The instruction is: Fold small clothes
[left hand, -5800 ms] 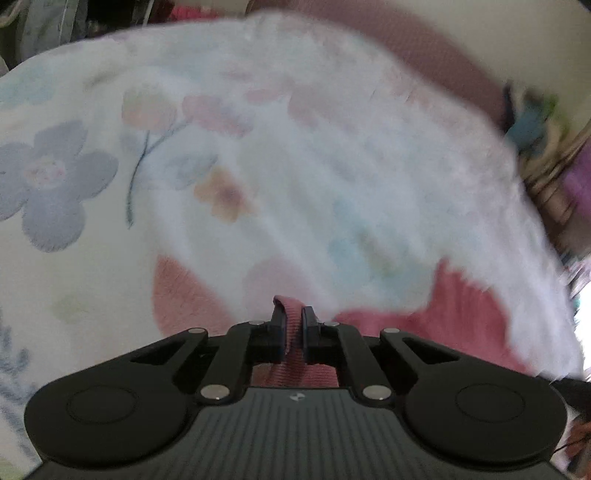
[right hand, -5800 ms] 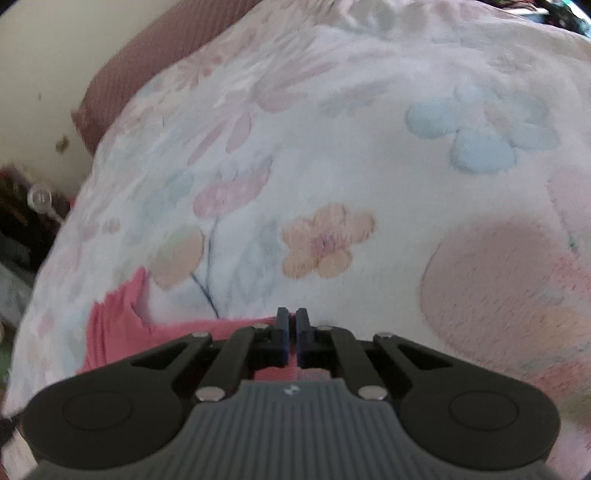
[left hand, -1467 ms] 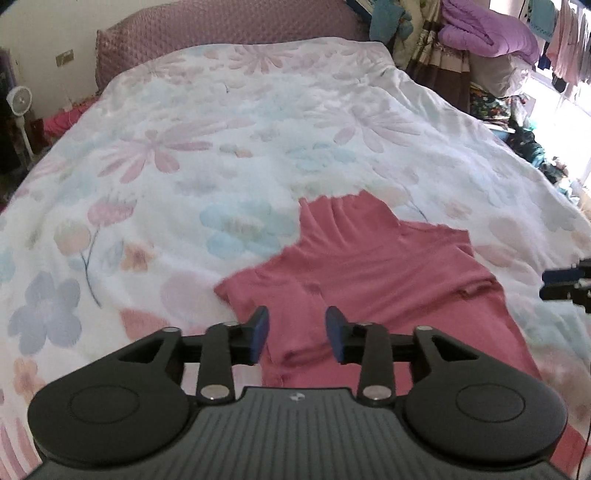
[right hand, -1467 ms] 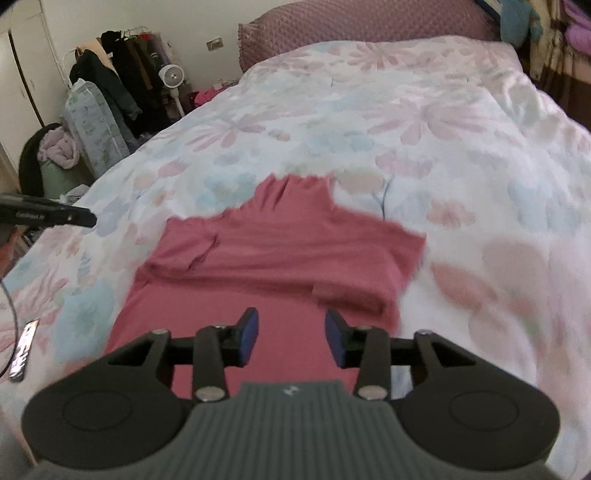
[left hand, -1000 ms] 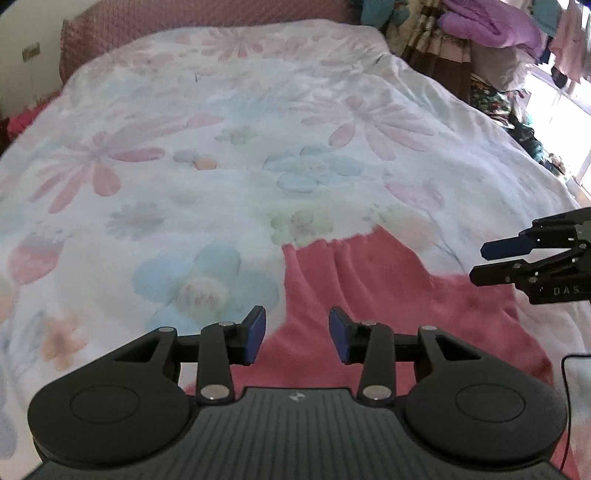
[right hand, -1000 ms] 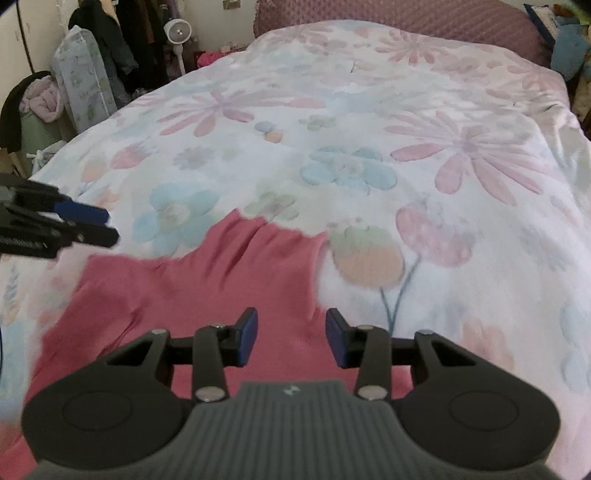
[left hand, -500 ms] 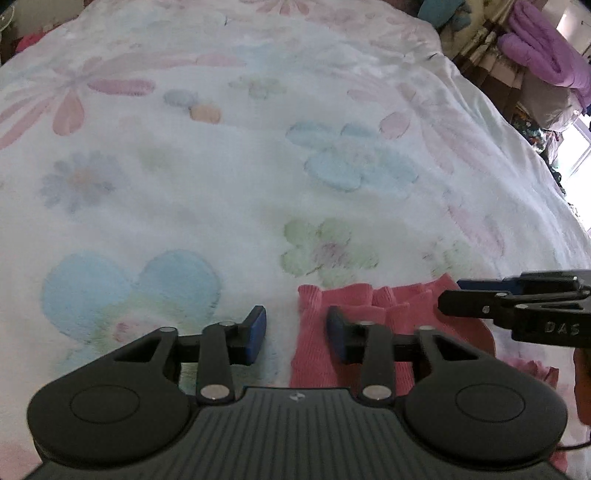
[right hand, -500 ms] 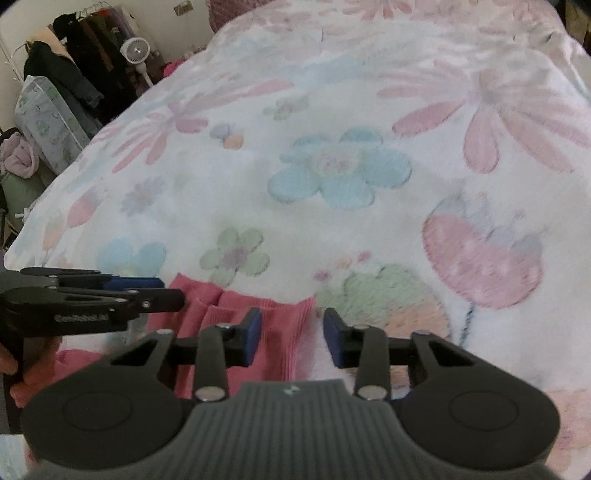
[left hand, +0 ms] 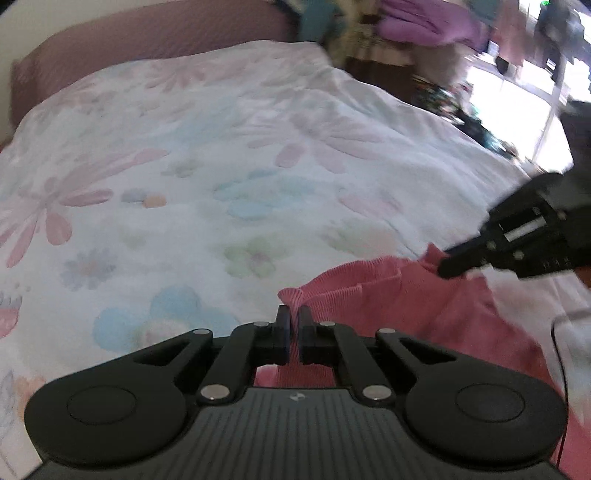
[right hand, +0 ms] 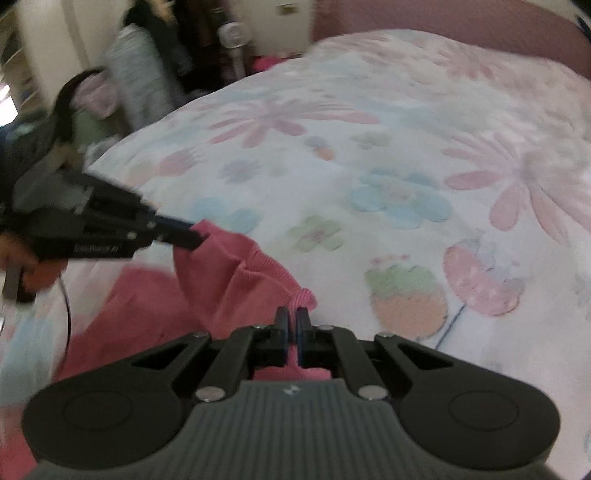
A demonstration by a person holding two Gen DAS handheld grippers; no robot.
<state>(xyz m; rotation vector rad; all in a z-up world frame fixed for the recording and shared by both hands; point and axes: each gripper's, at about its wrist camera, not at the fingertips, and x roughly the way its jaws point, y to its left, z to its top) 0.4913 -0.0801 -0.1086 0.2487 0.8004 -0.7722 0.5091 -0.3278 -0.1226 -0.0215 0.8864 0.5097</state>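
Observation:
A pink knit top lies on the floral bedspread. My left gripper is shut on the left corner of its ribbed edge, which is raised off the bed. My right gripper is shut on the right corner of the same edge of the pink top. The right gripper also shows in the left wrist view, pinching the cloth. The left gripper also shows in the right wrist view. The edge hangs slack between the two grippers.
The bedspread stretches far ahead to a pink headboard. Piled purple and mixed clothes lie past the bed's right side. A fan and hanging clothes stand off the bed's left side.
Both grippers were open over the top's far edge half a second ago. Now both have shut on its corners and lifted the edge off the bed.

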